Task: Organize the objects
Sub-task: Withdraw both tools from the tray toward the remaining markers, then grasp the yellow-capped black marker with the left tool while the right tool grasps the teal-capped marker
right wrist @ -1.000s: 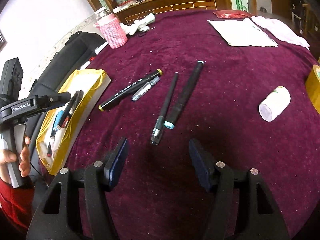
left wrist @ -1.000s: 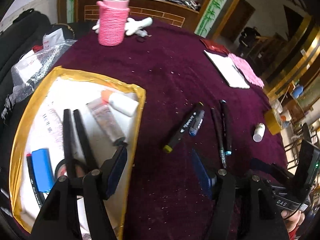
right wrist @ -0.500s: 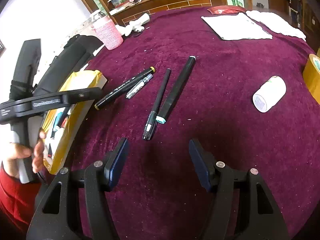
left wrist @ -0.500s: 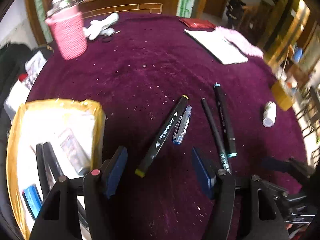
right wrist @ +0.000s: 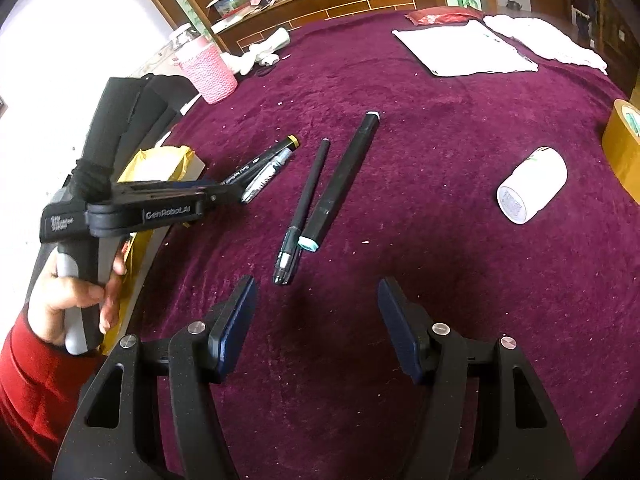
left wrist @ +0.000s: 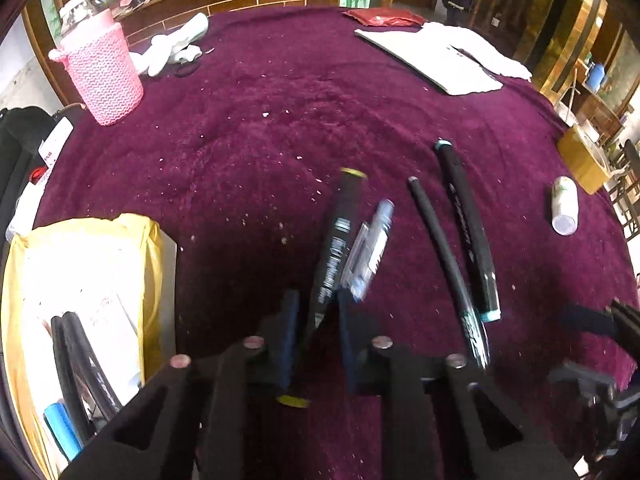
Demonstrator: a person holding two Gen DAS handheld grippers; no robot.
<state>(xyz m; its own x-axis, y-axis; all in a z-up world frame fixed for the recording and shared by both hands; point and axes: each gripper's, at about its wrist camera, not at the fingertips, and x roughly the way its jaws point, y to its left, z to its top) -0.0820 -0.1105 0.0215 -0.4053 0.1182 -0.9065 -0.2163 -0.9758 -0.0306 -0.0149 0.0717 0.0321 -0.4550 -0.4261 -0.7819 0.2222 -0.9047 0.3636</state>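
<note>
While clamped in left gripper (left wrist: 314,334), yellow-capped marker (left wrist: 334,256) points away, slightly rightward.

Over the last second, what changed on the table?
The left tool swung from over the yellow-lined box to the pens and shut on the black yellow-capped marker. The clear blue-tipped pen beside it, the thin black pen, the teal-capped marker and the open right tool stayed put.

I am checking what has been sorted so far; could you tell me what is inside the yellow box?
In the yellow box lie two black pens, a blue cylindrical item and white paper. The left gripper's body covers the near end, so anything there is hidden.
</note>
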